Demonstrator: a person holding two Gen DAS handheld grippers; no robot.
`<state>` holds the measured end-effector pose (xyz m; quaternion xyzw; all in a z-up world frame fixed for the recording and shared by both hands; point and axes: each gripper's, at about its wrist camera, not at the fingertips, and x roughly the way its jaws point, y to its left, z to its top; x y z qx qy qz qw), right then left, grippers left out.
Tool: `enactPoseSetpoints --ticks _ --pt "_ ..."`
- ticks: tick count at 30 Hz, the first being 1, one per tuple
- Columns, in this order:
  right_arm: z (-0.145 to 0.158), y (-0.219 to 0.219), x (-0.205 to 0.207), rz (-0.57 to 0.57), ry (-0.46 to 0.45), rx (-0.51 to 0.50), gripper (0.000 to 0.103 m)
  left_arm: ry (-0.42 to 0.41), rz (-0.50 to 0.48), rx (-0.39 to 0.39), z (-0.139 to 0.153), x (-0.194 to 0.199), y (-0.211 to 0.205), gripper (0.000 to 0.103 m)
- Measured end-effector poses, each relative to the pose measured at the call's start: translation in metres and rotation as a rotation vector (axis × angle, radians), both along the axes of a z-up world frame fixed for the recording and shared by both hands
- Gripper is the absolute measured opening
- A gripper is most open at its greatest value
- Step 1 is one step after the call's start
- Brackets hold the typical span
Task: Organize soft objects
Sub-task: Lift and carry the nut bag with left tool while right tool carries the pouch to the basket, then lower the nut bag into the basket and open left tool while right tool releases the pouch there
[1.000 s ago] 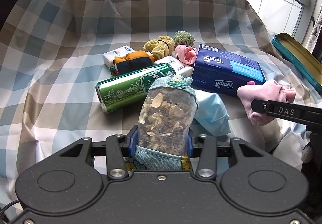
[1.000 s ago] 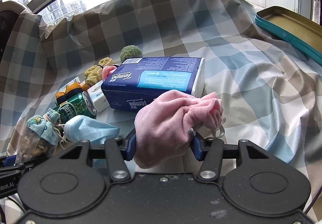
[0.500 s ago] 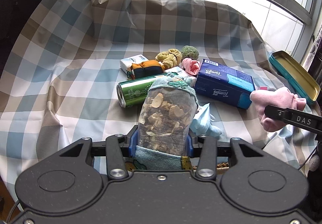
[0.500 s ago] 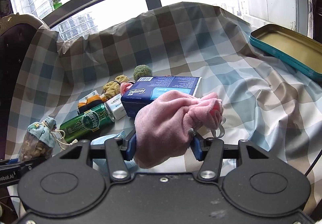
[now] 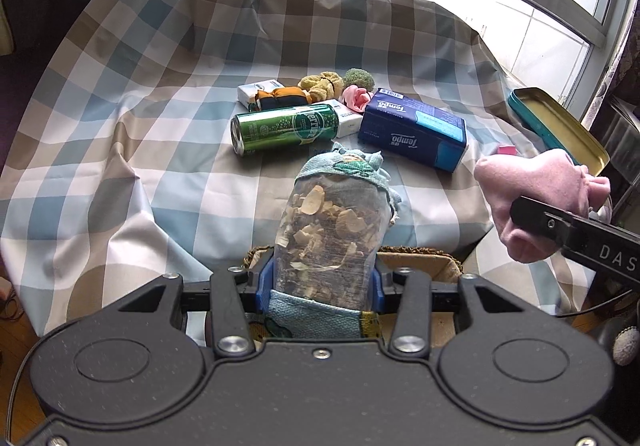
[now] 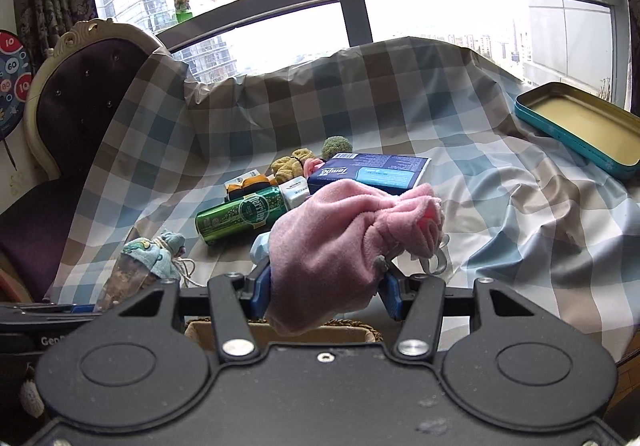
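Over checked surface (image 5: 160, 149), with left tool (image 5: 324, 278) clamping sachet (image 5: 332, 221) and right tool (image 6: 324, 286) clamping pink pouch (image 6: 340, 242), lower both gently into basket (image 5: 416, 258) below, then release.

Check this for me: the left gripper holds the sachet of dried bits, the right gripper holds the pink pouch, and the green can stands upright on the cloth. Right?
Not quite. The green can lies on its side on the checked cloth, as the left wrist view shows. The rest holds: the left gripper is shut on the sachet, and the right gripper is shut on the pink pouch.
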<state>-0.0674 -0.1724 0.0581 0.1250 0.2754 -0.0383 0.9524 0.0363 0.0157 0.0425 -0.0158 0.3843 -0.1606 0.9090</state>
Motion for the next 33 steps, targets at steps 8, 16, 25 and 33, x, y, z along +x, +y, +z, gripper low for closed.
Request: enactPoseSetpoints --ticks 8,16,25,33 --pt "-0.007 0.015 -0.031 0.049 0.046 -0.01 0.053 0.127 0.007 0.004 -0.034 -0.014 0.0 0.045" --pt "-0.018 0.015 -0.039 0.032 0.089 -0.027 0.053 0.162 0.061 0.032 -0.051 -0.024 0.006 0.053" --pt "-0.031 0.017 -0.039 0.04 0.138 -0.022 0.053 0.133 0.107 0.061 -0.049 -0.027 0.004 0.059" --pt "-0.027 0.024 -0.042 0.07 0.106 -0.044 0.052 0.132 0.125 0.064 -0.049 -0.03 0.005 0.059"
